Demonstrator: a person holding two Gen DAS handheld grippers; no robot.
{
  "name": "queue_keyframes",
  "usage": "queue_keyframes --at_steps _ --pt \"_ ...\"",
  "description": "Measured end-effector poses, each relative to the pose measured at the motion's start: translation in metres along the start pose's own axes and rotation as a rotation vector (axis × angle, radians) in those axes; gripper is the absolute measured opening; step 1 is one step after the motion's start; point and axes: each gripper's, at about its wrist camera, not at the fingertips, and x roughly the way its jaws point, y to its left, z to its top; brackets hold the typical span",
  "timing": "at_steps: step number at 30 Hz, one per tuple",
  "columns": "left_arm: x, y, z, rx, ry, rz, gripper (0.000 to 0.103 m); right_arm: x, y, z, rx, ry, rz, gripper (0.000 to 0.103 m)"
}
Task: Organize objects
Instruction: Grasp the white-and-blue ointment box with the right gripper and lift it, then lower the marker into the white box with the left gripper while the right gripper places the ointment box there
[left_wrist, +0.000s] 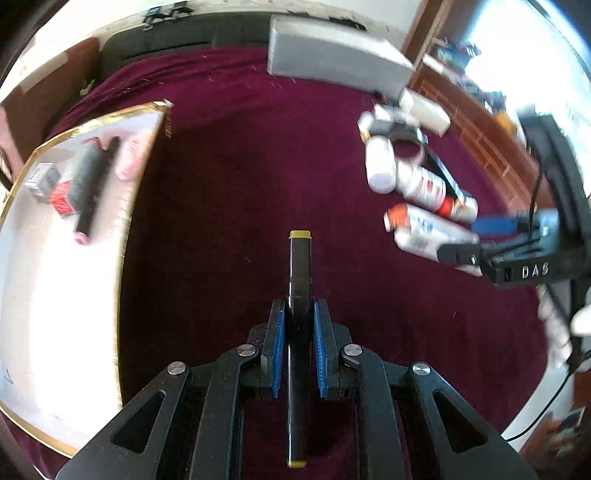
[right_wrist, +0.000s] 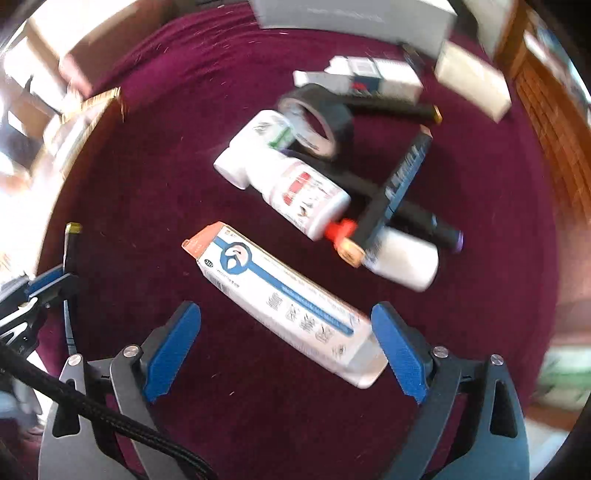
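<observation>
My left gripper (left_wrist: 299, 306) is shut on a black marker (left_wrist: 300, 266) with olive-yellow end caps, held lengthwise above the maroon cloth. To its left lies a white tray (left_wrist: 55, 295) with a gold rim, holding a dark tube, a pink item and small boxes. My right gripper (right_wrist: 286, 314) stands open over a long white-and-blue carton (right_wrist: 284, 299) that lies slantwise between its blue pads without touching them. Beyond it sit white bottles (right_wrist: 295, 192), a black tape roll (right_wrist: 321, 114) and several dark markers (right_wrist: 402, 177). The left gripper with its marker (right_wrist: 72, 240) shows at the left edge.
A grey box (left_wrist: 332, 55) stands at the back of the cloth, with a white carton (right_wrist: 472, 81) beside it. The pile of bottles (left_wrist: 413, 177) lies right of my left gripper, with the right gripper (left_wrist: 476, 240) reaching in. Wooden furniture borders the right side.
</observation>
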Motion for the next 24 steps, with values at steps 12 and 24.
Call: queue_keyframes --at_steps 12,24 --pt "0.015 -0.023 -0.02 0.117 -0.001 0.071 0.012 0.014 0.021 0.008 -0.118 0.071 -0.038 0.035" --pt "-0.055 0.034 -0.002 -0.111 -0.106 -0.066 0.012 -0.032 -0.008 -0.004 0.112 0.015 0.178 0.028"
